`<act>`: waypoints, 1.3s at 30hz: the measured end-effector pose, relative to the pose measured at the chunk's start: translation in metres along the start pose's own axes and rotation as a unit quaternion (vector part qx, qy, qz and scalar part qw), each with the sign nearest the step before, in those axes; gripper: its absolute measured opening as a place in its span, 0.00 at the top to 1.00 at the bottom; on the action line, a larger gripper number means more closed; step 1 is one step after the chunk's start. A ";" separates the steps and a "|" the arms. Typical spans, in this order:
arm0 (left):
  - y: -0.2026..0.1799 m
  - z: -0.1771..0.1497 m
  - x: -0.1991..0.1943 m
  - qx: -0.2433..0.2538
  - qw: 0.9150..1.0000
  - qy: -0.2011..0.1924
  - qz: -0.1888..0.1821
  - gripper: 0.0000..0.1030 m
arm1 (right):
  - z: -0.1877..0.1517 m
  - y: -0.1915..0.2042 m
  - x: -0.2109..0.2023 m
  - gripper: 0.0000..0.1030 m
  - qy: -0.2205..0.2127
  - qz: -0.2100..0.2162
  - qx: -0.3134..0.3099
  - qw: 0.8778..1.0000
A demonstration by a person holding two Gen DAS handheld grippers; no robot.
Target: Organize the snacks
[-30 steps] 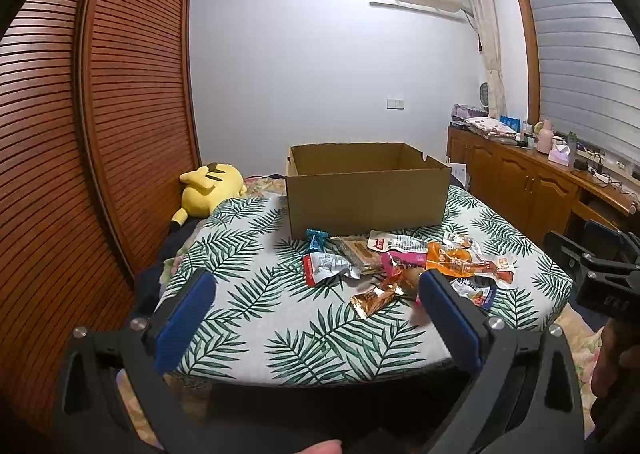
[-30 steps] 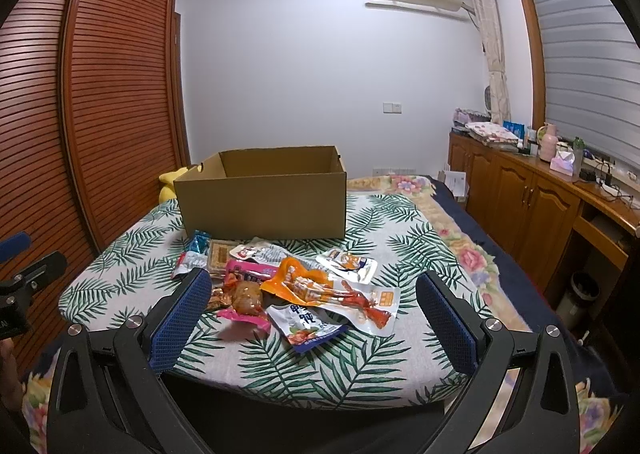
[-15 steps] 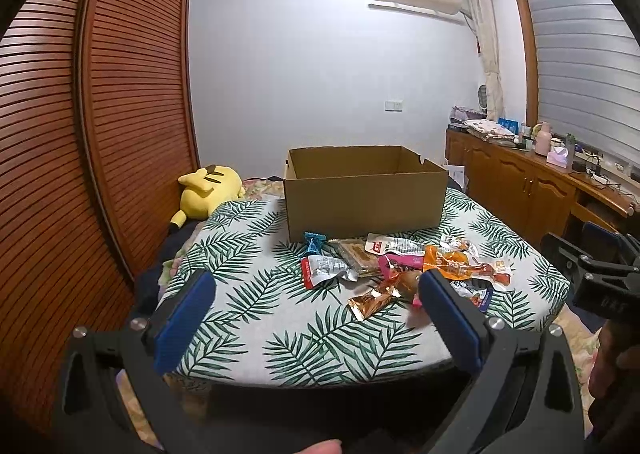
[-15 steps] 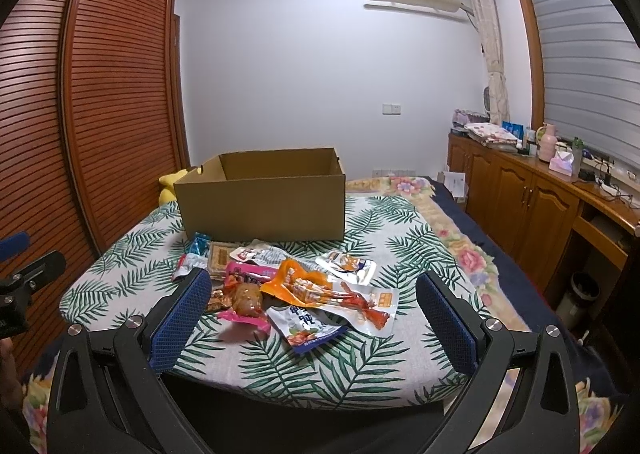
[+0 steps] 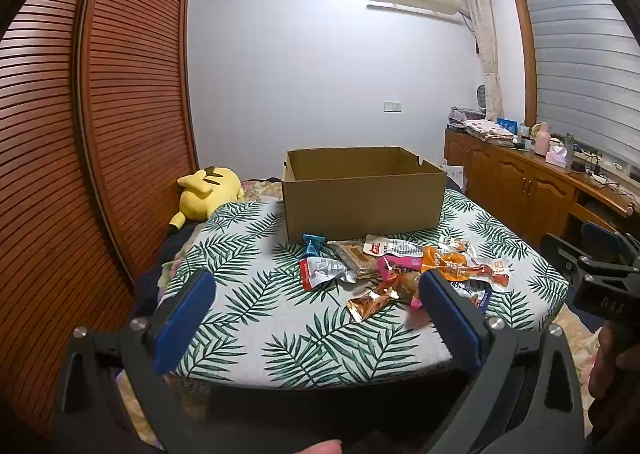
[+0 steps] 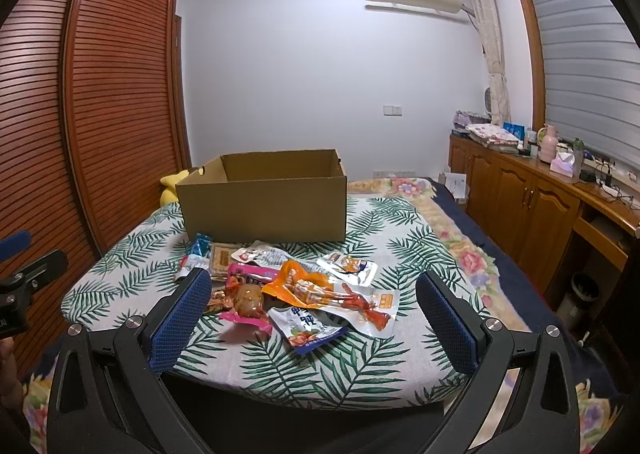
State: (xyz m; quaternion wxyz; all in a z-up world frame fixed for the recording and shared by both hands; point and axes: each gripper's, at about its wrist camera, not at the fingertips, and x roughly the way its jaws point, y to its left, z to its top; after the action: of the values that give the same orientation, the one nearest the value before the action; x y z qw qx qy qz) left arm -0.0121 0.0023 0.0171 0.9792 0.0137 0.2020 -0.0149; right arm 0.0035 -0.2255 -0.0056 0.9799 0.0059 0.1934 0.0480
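An open, empty-looking cardboard box [image 5: 362,194] [image 6: 264,200] stands on a table with a palm-leaf cloth [image 5: 256,294] [image 6: 384,222]. Several snack packets [image 5: 400,266] [image 6: 296,286] lie in a pile in front of it: an orange pack [image 6: 308,286], a blue-and-white pack [image 6: 308,328], a red-and-silver pack [image 5: 324,272], a gold wrapper [image 5: 370,304]. My left gripper [image 5: 316,314] is open and empty, held short of the table's near edge. My right gripper [image 6: 314,314] is open and empty, just before the pile.
A yellow plush toy [image 5: 208,190] lies left of the table by the slatted wooden wardrobe [image 5: 80,134]. Wooden cabinets [image 6: 532,202] with clutter line the right wall. A flowered bedspread [image 6: 460,238] runs right of the table.
Both grippers have drifted slightly; the view has risen a little. Nothing on the table has moved, and both stay open.
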 end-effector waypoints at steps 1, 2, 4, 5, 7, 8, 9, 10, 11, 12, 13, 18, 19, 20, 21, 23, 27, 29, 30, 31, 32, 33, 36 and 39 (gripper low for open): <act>0.000 0.000 0.000 0.000 1.000 0.000 0.000 0.01 | 0.000 0.000 0.000 0.00 0.000 0.000 0.000 1.000; 0.000 0.000 0.000 0.000 1.000 0.000 0.000 0.00 | 0.000 0.000 0.000 0.00 0.000 0.000 0.001 1.000; 0.000 0.000 0.000 0.000 1.000 -0.001 0.000 0.00 | 0.000 0.000 0.000 0.00 -0.001 0.000 0.000 1.000; -0.001 0.001 0.000 0.001 1.000 -0.001 0.000 0.00 | 0.000 0.000 0.000 0.00 -0.001 0.000 0.000 1.000; -0.002 0.002 -0.001 0.001 1.000 -0.001 -0.001 0.00 | -0.001 0.001 -0.002 0.00 -0.001 0.001 0.000 1.000; -0.002 0.002 -0.001 0.002 1.000 -0.002 -0.001 0.00 | -0.001 0.001 -0.002 0.00 -0.002 0.001 0.000 1.000; -0.003 0.003 -0.001 0.002 1.000 -0.002 -0.002 0.00 | 0.001 0.001 -0.001 0.00 -0.002 0.001 -0.001 1.000; -0.003 0.002 -0.002 0.002 1.000 -0.002 -0.003 0.00 | 0.002 0.002 -0.001 0.00 -0.003 0.001 -0.001 1.000; -0.003 0.002 -0.002 0.002 1.000 -0.002 -0.003 0.00 | 0.002 0.002 -0.001 0.00 -0.003 0.001 -0.001 1.000; -0.003 0.002 -0.003 0.003 1.000 -0.003 -0.004 0.00 | 0.002 0.002 -0.001 0.00 -0.003 0.000 -0.001 1.000; -0.003 0.002 -0.004 0.003 1.000 -0.003 -0.004 0.00 | 0.003 0.002 -0.001 0.00 -0.003 0.000 -0.002 1.000; -0.003 0.002 -0.005 0.002 1.000 -0.004 -0.004 0.00 | 0.002 0.002 -0.001 0.00 -0.004 0.000 -0.002 1.000; -0.003 0.002 -0.005 0.002 1.000 -0.004 -0.004 0.00 | 0.002 0.001 -0.001 0.00 -0.004 0.000 -0.001 1.000; -0.003 0.002 -0.005 0.002 1.000 -0.004 -0.005 0.00 | 0.002 0.002 -0.002 0.00 -0.004 0.001 -0.001 1.000; -0.003 0.002 -0.005 0.002 1.000 -0.004 -0.004 0.00 | 0.002 0.002 -0.001 0.00 -0.004 0.000 -0.002 1.000; -0.003 0.002 -0.005 0.002 1.000 -0.004 -0.004 0.01 | 0.003 0.002 -0.001 0.00 -0.004 0.000 -0.002 1.000; -0.003 0.002 -0.005 0.002 1.000 -0.003 -0.004 0.00 | 0.002 0.002 -0.002 0.00 -0.004 0.001 -0.002 1.000; -0.004 0.002 -0.005 0.002 1.000 -0.002 -0.006 0.01 | 0.002 0.002 -0.001 0.00 -0.004 0.001 -0.002 1.000; -0.004 0.002 -0.005 0.002 1.000 -0.001 -0.007 0.01 | 0.001 0.002 -0.001 0.00 -0.004 0.001 -0.002 1.000; -0.005 0.002 -0.004 0.002 1.000 0.003 -0.010 0.00 | 0.002 0.002 -0.001 0.00 -0.002 0.002 -0.002 1.000; -0.005 0.002 -0.002 0.002 1.000 0.008 -0.013 0.00 | 0.003 0.002 0.000 0.00 0.000 0.005 -0.002 1.000; -0.006 0.001 0.001 0.003 1.000 0.017 -0.018 0.00 | 0.003 0.002 0.001 0.00 0.002 0.008 -0.003 1.000; -0.008 0.000 0.019 0.006 0.998 0.057 -0.031 0.00 | 0.003 0.003 0.010 0.00 0.015 0.016 -0.009 1.000; -0.009 -0.007 0.042 0.012 0.994 0.101 -0.039 0.01 | 0.000 0.001 0.022 0.00 0.026 0.019 -0.014 0.999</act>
State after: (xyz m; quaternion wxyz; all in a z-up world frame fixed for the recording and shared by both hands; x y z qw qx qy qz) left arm 0.0234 -0.0080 -0.0057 0.9521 0.0186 0.3003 -0.0539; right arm 0.0234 -0.2223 -0.0132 0.9735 -0.0054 0.2176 0.0698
